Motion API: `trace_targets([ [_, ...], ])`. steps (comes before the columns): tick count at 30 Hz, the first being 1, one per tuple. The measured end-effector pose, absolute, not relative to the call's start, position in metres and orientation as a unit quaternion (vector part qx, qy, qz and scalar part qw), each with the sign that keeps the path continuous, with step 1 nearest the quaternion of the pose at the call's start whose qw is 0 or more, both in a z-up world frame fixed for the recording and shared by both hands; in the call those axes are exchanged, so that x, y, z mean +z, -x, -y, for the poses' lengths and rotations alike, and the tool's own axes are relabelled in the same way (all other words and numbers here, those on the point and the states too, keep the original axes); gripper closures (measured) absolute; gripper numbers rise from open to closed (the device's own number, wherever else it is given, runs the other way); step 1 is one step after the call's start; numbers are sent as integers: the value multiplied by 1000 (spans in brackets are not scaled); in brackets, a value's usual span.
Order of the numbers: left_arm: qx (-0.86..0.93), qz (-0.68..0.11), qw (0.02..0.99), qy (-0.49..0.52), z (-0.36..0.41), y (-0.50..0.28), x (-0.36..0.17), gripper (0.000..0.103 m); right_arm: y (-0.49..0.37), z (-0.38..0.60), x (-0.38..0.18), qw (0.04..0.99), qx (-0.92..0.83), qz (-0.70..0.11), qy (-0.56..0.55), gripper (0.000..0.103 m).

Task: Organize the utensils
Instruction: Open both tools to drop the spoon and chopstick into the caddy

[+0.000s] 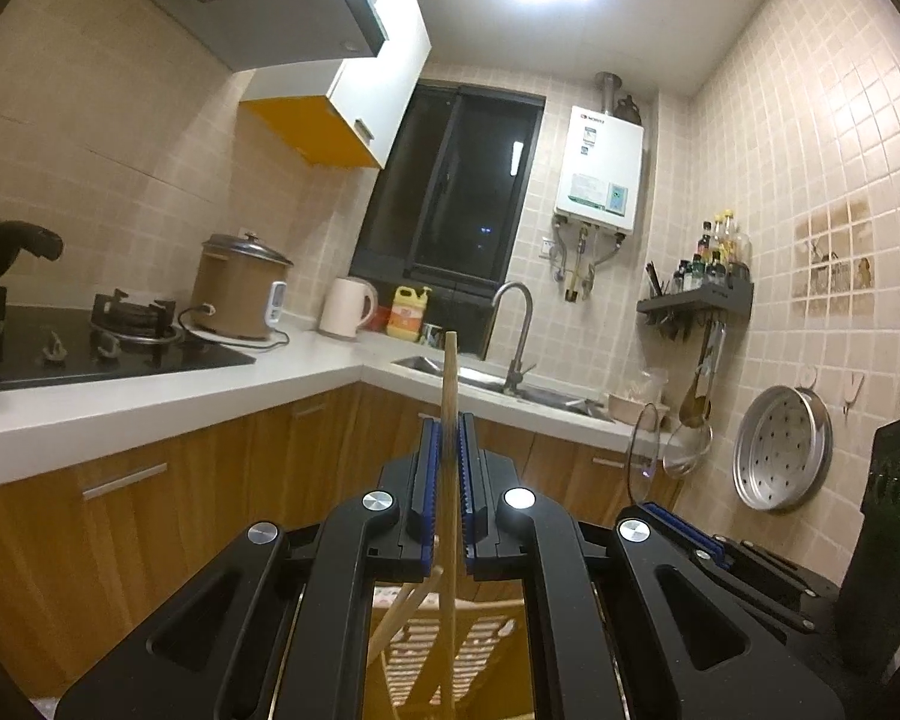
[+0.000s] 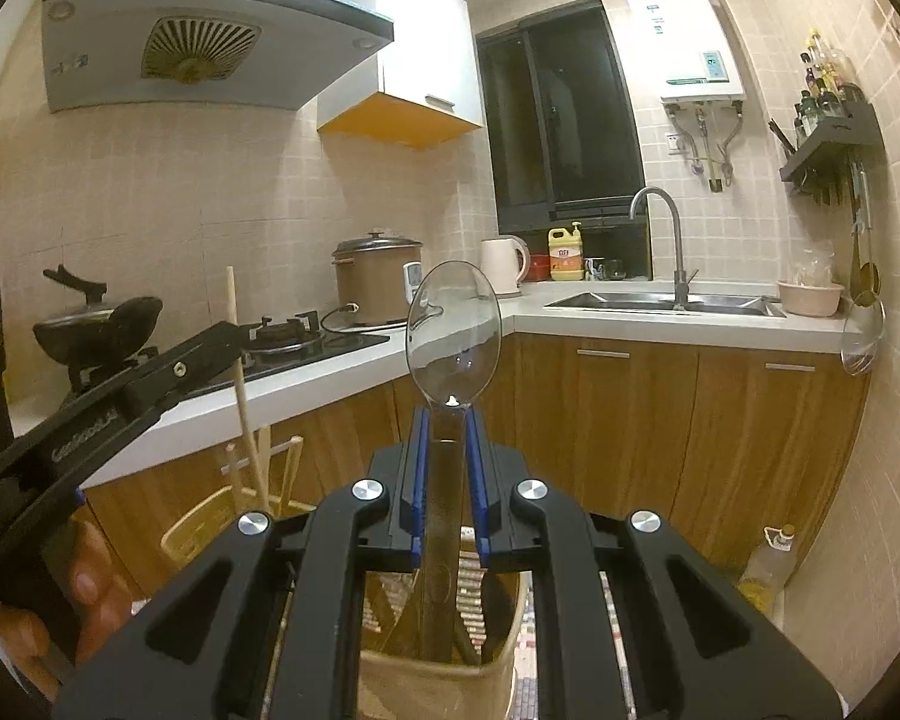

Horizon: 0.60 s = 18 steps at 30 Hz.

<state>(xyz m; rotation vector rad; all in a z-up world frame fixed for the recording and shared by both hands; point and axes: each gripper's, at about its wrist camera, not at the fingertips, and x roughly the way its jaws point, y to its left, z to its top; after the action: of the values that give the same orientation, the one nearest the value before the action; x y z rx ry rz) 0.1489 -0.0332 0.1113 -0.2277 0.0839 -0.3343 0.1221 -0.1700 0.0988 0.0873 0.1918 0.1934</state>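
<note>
- The beige slatted holder (image 2: 498, 648) at the bottom of the frame is mostly hidden behind the black claws.
- The left claw (image 1: 448, 450) points level and pinches a thin wooden chopstick (image 1: 449, 384) standing upright.
- The right claw (image 2: 450, 450) tips slightly down and squeezes a clear plastic spoon (image 2: 453, 330), bowl up.
- Behind, there is a white kitchen counter (image 1: 150, 402).

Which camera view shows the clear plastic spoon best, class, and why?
The right wrist view: the clear spoon stands upright in the shut right gripper, bowl up and fully visible, its handle reaching down toward the beige holder below. The left wrist view shows no spoon, only the left gripper shut on a wooden chopstick.
</note>
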Motion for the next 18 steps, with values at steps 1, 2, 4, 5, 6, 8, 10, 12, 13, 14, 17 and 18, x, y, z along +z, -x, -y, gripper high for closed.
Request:
trace_targets([
  [1, -165, -43, 979, 111, 32, -148, 111, 96, -120, 170, 98, 989, 98, -98, -43, 91],
  [2, -164, -46, 979, 108, 30, -147, 112, 95, -118, 170, 98, 988, 102, -104, -44, 91],
  [4, -169, -54, 978, 109, 26, -145, 113, 94, -113, 171, 97, 987, 107, -110, -50, 91],
  [5, -172, -56, 977, 110, 24, -144, 113, 92, -110, 172, 97, 986, 108, -112, -52, 89],
  [6, -172, -56, 977, 112, 20, -140, 115, 84, -107, 172, 98, 986, 109, -115, -52, 88],
  [8, -167, -53, 978, 113, 13, -132, 119, 77, -98, 172, 101, 986, 110, -120, -46, 87],
  [10, -170, -52, 977, 113, 7, -122, 122, 75, -89, 170, 102, 985, 113, -122, -43, 87],
  [12, -172, -54, 977, 113, 3, -112, 126, 73, -77, 168, 104, 985, 116, -125, -37, 87],
  [13, -174, -54, 977, 113, 1, -107, 127, 70, -70, 166, 105, 984, 117, -128, -34, 87],
  [14, -175, -56, 977, 112, -1, -102, 128, 69, -63, 165, 105, 984, 119, -133, -30, 87],
  [17, -174, -65, 976, 111, -11, -81, 130, 68, -42, 162, 104, 981, 125, -146, -26, 87],
  [18, -175, -68, 976, 111, -13, -76, 130, 68, -37, 162, 104, 980, 128, -151, -26, 87],
])
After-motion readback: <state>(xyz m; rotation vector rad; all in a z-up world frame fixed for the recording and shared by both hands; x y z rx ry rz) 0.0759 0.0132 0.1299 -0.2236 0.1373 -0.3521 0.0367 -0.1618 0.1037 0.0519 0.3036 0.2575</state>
